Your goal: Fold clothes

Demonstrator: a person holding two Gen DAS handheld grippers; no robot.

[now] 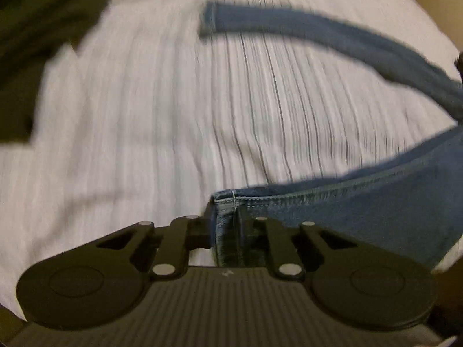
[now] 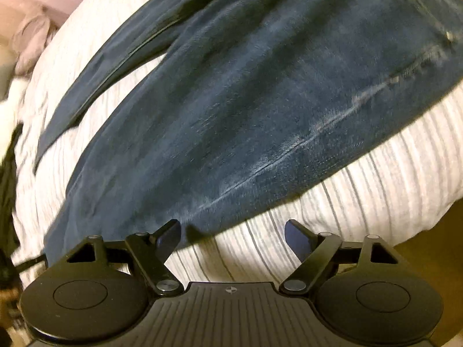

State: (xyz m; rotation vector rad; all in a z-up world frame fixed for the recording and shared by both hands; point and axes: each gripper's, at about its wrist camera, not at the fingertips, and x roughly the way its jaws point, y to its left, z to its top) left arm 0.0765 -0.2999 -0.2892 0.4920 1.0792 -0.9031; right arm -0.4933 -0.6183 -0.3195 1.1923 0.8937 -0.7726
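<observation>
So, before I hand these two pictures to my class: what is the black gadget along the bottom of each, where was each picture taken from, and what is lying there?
Each black gadget is a hand-held gripper; a person carries one in each hand, with a camera looking along its jaws. One picture is from the left gripper, the other from the right gripper. Both look down on a striped white bedsheet with a pair of blue jeans spread on it. The left jaws are shut on a hem of the jeans. The right jaws stand open, holding nothing, at the edge of the denim. A dark garment lies at the far left of the left picture.
</observation>
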